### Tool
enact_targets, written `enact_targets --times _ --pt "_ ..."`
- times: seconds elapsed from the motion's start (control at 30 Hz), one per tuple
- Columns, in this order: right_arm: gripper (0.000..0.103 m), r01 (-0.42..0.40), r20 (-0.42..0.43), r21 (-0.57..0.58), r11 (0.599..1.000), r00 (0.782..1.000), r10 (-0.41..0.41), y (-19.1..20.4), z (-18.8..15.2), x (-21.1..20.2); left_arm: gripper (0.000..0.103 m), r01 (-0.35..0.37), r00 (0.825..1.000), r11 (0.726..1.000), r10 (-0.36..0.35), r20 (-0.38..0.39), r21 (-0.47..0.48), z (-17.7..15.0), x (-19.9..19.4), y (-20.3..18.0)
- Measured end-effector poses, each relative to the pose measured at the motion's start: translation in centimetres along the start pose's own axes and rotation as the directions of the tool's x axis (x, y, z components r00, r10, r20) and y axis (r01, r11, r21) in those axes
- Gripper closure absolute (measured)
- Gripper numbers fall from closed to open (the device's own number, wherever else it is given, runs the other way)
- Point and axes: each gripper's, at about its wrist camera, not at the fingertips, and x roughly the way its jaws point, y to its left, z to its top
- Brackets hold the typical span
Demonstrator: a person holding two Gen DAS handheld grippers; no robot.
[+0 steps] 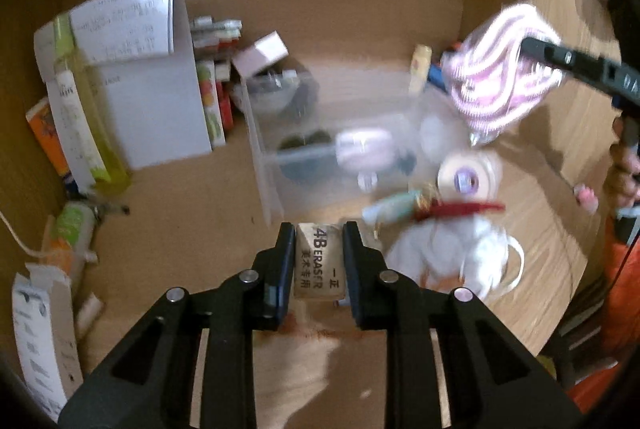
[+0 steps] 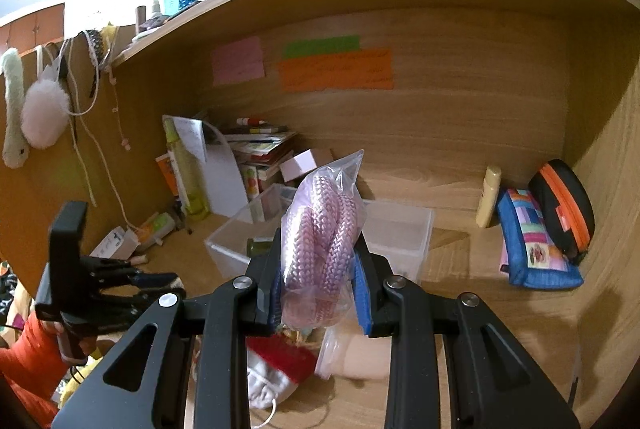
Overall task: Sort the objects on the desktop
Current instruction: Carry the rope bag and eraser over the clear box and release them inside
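Note:
My left gripper (image 1: pixel 319 233) is shut on a beige 4B eraser (image 1: pixel 319 261), lifted above the wooden desk. A clear plastic bin (image 1: pixel 340 145) lies just beyond it, with small items inside. My right gripper (image 2: pixel 318 249) is shut on a clear bag of pink braided rope (image 2: pixel 320 245); the same bag (image 1: pixel 500 69) shows in the left wrist view at upper right, over the bin's right side. In the right wrist view the left gripper (image 2: pixel 176 285) is at the far left, side on. A white plush with a red collar (image 1: pixel 452 253) lies on the desk by the eraser.
A white tape roll (image 1: pixel 466 177) and a mint tube (image 1: pixel 394 211) lie right of the bin. Books, a yellow-green bottle (image 1: pixel 86 133) and papers crowd the back left. A blue patchwork pouch (image 2: pixel 536 245), a black-and-orange case (image 2: pixel 564 205) and a cream bottle (image 2: pixel 490 197) stand at the back right.

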Motion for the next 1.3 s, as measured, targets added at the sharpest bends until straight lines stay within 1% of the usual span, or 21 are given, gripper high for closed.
enact_targets --times 0.23,0.33,0.5,0.6,0.73,0.83,0.9,1.0,1.03,1.13,1.2,1.3 --pt "0.077 0.004 -0.009 0.018 1.0 1.0 -0.003 -1.8 1.1 2.1 0.08 -0.003 0.998 1.0 0.003 0.065 -0.005 3.9 0.5 0.6" --pt "0.077 0.001 -0.022 0.017 1.0 1.0 -0.001 -2.3 1.3 3.0 0.08 -0.008 0.997 1.0 0.007 0.08 0.017 5.3 1.0 0.3" --pt "0.077 0.001 -0.048 0.018 1.0 0.999 -0.001 -3.1 1.4 4.7 0.08 0.002 0.997 0.999 -0.004 0.077 0.033 7.0 2.7 0.0" --pt "0.077 -0.008 -0.067 0.023 1.0 0.998 0.009 -3.4 1.4 6.2 0.08 0.019 0.999 0.999 -0.021 0.05 0.038 7.8 4.4 -0.3" --pt "0.077 -0.008 -0.105 0.021 1.0 0.994 0.01 -3.5 1.0 8.4 0.08 0.0 1.0 0.999 -0.001 0.024 0.046 8.5 6.6 -0.1" --pt "0.077 0.031 -0.14 0.019 0.999 0.99 -0.028 -3.5 0.1 10.0 0.08 -0.03 0.999 0.999 0.03 0.011 0.032 8.6 8.4 0.7" --pt "0.077 0.055 -0.163 0.001 0.998 0.985 -0.054 -3.4 -0.5 10.7 0.08 -0.028 1.0 1.0 0.028 -0.009 0.001 8.6 9.7 1.4" --pt "0.077 0.054 -0.182 0.0 0.999 0.982 -0.053 -3.6 -1.0 11.4 0.08 -0.018 0.999 1.0 0.017 -0.034 -0.014 8.3 10.9 1.9" --pt "0.077 0.055 -0.185 0.003 0.998 0.981 -0.053 -3.7 -1.1 11.5 0.08 -0.019 0.999 1.0 0.018 -0.039 -0.008 8.1 11.2 1.9" --pt "0.076 0.051 -0.199 0.004 0.999 0.979 -0.05 -3.8 -1.3 11.9 0.079 -0.044 0.999 0.999 0.044 -0.024 0.022 7.6 11.0 1.5" --pt "0.075 0.054 -0.22 0.001 0.999 0.974 -0.052 -3.8 -1.6 12.4 0.079 -0.041 0.999 0.999 0.041 -0.02 0.025 7.4 10.9 1.3" --pt "0.075 0.069 -0.217 -0.022 0.997 0.973 -0.072 -3.5 -1.8 12.5 0.079 -0.046 0.999 0.998 0.047 -0.018 0.037 7.3 11.2 1.2"
